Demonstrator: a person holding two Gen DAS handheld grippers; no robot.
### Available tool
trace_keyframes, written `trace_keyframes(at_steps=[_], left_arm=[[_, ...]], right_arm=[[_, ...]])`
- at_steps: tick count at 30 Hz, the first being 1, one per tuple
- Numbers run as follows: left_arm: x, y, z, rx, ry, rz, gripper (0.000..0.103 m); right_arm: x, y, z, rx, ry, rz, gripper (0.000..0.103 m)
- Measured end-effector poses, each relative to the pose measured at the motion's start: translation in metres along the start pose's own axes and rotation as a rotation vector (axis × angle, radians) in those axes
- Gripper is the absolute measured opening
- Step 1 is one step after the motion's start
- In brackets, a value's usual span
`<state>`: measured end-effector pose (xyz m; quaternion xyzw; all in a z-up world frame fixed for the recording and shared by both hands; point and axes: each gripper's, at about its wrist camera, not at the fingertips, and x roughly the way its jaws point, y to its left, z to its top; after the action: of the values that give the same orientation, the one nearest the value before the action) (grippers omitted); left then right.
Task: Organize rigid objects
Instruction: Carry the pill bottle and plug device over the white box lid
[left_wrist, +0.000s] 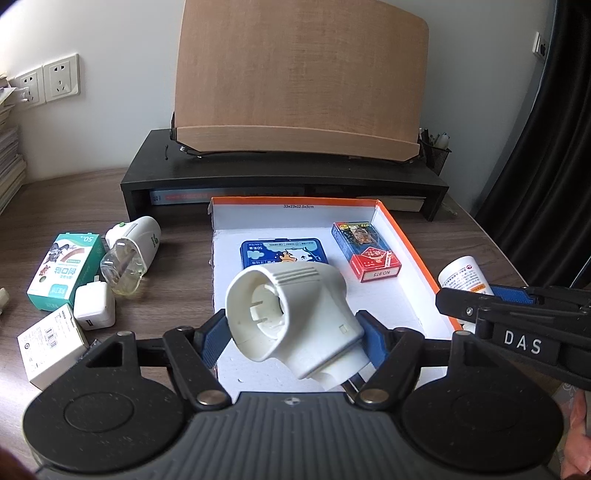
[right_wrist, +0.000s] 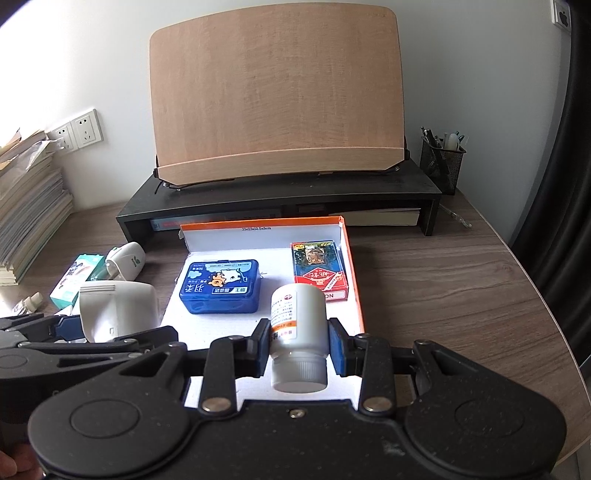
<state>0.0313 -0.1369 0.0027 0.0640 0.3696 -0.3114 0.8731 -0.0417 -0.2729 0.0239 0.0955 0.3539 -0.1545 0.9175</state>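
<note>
- Two grippers work over a shallow white box with orange rim at the centre of both views, on a wood-grain desk.
- At the lower centre of the left wrist view, the left gripper is clenched on a white angled plastic housing; its blue pads press the housing's sides, and the round open end faces up and left, above the box's near left corner.
- At the lower centre of the right wrist view, the right gripper is clamped on a white pill bottle, cap toward the camera, lying along the fingers over the near part of the box.
- Inside the box lie a blue tin with a cartoon lid, left of middle, and a red and blue card pack against the right wall; the two are apart.
- At the left of the left wrist view, outside the box, sit a teal and white carton, a white plug-in device with a clear bottle, a white charger cube and a small white box.
- Behind the box stands a black desk riser carrying a tilted wooden board.
- At the upper right of the right wrist view stands a black mesh pen cup; wall sockets and a stack of papers are at the left.
</note>
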Motion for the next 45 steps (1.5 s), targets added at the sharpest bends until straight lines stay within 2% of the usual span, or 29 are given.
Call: trace_keyframes(at_steps=[45], left_arm=[[0.005, 0.005, -0.003, -0.017, 0.011, 0.017, 0.074]], right_arm=[[0.013, 0.006, 0.0, -0.011, 0.024, 0.012, 0.041]])
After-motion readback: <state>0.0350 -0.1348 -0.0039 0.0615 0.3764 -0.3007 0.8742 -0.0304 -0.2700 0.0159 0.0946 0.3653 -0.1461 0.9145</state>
